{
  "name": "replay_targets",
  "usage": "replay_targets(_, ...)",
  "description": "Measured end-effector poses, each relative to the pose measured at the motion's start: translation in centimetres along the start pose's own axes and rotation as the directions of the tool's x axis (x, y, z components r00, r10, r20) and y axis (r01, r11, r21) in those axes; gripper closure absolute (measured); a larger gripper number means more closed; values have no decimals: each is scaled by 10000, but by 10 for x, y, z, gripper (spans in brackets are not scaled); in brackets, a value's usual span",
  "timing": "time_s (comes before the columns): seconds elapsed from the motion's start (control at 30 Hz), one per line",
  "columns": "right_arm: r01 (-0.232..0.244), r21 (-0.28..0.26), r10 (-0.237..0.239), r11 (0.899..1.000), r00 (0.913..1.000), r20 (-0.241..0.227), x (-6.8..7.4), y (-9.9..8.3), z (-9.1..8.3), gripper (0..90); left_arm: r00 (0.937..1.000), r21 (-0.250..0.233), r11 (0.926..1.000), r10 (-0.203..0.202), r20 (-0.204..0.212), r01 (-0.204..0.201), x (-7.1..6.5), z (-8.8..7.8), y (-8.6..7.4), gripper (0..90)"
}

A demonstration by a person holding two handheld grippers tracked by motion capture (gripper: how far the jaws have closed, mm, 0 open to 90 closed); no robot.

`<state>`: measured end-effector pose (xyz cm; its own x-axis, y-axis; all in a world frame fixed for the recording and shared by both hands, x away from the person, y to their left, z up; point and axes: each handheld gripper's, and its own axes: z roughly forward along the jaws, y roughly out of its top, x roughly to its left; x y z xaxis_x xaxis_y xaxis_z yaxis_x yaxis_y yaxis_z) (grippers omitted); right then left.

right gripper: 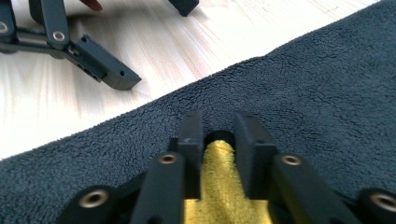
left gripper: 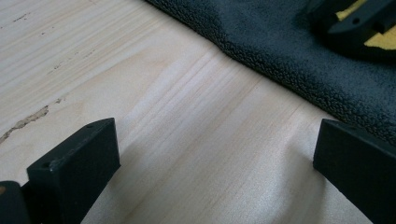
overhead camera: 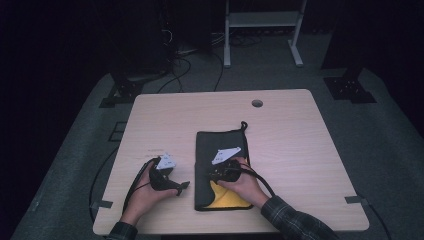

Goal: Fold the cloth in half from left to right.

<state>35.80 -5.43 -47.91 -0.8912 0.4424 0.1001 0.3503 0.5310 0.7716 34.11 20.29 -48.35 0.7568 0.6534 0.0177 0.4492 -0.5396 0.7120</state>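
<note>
The cloth (overhead camera: 220,150) is dark grey on its upper face and bright yellow on the under face, and the yellow shows at its near corner (overhead camera: 227,197). The table (overhead camera: 295,150) is pale wood with fine straight grain. Both the left gripper (overhead camera: 182,186) and the right gripper (right gripper: 218,135) are black, each with a light grey plate on top. The person's sleeve (overhead camera: 295,220) has a dark plaid pattern. The floor (overhead camera: 65,165) is grey.

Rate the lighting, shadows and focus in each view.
High view: dim and bluish, surroundings nearly black, table evenly lit. Left gripper view: bright wood, soft jaw shadows, towel sharp. Right gripper view: right gripper pinches a yellow fold in focus, nearest screws slightly soft.
</note>
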Motion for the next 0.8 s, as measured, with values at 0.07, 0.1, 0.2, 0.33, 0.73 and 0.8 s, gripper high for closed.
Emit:
replay_targets(0.07,-253,-57,252,9997,9996,-159,-2,0,-2,802,10000,-1,10000,-24,3,24,0,0,0,0)
replay_targets(0.1,-288,-66,286,9996,9994,-189,-3,0,-3,809,10000,-1,10000,-26,4,26,0,0,0,0)
replay_targets(0.2,-442,-240,433,9987,9983,-387,-4,1,-6,815,10000,-2,10000,-27,3,27,0,0,0,0)
replay_targets(0.33,-667,-480,640,9966,9963,-569,-5,3,-15,815,10000,-2,10000,-27,3,27,0,0,0,0)
replay_targets(0.73,-917,-893,855,9918,9938,-710,-4,-7,-56,815,10000,1,10000,-19,1,19,0,0,0,0)
replay_targets(0.8,-1022,-907,952,9906,9924,-785,-2,-12,-62,815,10000,3,10000,-16,0,16,0,0,0,0)
